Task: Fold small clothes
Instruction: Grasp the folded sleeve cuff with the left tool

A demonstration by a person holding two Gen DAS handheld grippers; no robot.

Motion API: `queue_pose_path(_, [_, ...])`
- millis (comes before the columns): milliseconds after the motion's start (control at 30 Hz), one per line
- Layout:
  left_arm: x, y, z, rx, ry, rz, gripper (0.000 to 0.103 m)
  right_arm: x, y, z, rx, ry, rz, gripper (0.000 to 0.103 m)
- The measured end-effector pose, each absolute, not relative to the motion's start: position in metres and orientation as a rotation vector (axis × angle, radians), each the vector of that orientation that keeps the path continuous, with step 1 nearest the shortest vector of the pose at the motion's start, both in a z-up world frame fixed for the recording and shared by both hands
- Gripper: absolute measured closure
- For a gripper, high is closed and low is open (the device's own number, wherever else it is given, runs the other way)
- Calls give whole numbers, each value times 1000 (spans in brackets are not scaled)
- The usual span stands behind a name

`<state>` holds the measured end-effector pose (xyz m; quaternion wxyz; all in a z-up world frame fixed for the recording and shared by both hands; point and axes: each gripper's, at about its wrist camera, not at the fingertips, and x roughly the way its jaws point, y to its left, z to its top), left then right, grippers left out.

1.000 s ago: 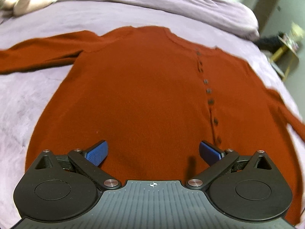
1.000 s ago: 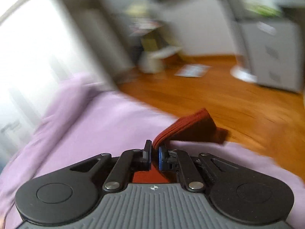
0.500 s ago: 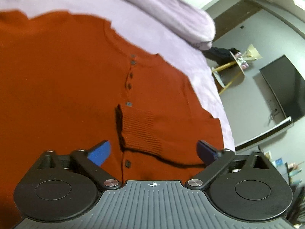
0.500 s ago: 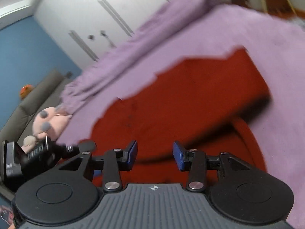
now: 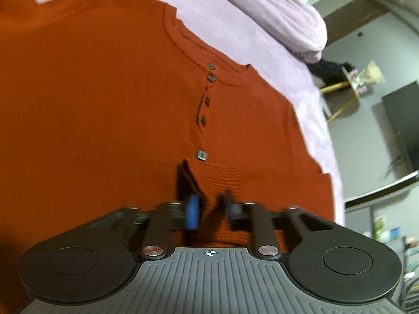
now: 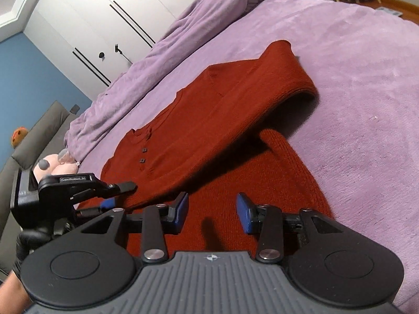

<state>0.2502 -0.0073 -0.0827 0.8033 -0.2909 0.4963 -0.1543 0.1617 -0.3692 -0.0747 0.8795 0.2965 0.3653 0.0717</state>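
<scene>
Left wrist: rust buttoned sweater (image 5: 110, 110), sleeve folded across.

Home bedroom, purple-covered bed (image 6: 353, 83), rumpled duvet (image 6: 183, 26), white wardrobe doors (image 6: 99, 21), plush toy (image 6: 60, 164)

— Where does the sweater (image 6: 209, 120) lie?

— Flat on the bed cover (image 6: 361, 83), neck toward the rolled duvet (image 6: 167, 39) at the far side. One sleeve (image 5: 217, 180) is folded across the chest, its cuff just below the lowest button (image 5: 201, 155) in view.

— And the grippers?

— The left gripper (image 5: 209, 209) sits over that cuff; the right gripper (image 6: 212, 213) is above the hem side, to the right of it.

— Anything else?

— A plush toy (image 6: 56, 164) beyond the sweater, left in the right wrist view, near a sofa (image 6: 39, 128).
</scene>
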Motion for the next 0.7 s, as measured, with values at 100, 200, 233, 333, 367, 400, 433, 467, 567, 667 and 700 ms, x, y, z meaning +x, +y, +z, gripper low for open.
queue_pose_path(100, [255,-8,-76,-607,1056,-353,97,158,-371,-73,598,763,151,63])
queue_pose_path(200, [259,-12,-60,-534,1004,-370,97,158,-371,-72,586,766,148,63])
queue_pose_path(233, [260,-13,-53,-511,983,-373,97,159,-371,-72,583,768,146,63])
queue_pose_path(333, [261,-4,-29,-443,884,-360,97,157,-372,-71,567,769,140,63])
queue_pose_path(367, [262,1,-22,-415,853,-348,97,157,-373,-71,563,770,137,63])
queue_pose_path(400, [263,7,-18,-384,829,-330,97,157,-373,-71,560,769,132,63])
queue_pose_path(433, [265,14,-15,-353,813,-304,97,158,-374,-70,556,768,124,63])
queue_pose_path(467, [267,21,-15,-333,809,-272,97,158,-375,-70,551,768,112,63])
queue_pose_path(567, [277,45,-25,-296,829,-165,97,161,-377,-67,550,764,80,63])
queue_pose_path(667, [287,58,-43,-300,872,-122,97,166,-380,-64,573,768,63,61])
queue_pose_path(700, [287,65,-49,-330,885,-134,97,168,-380,-61,583,760,66,58])
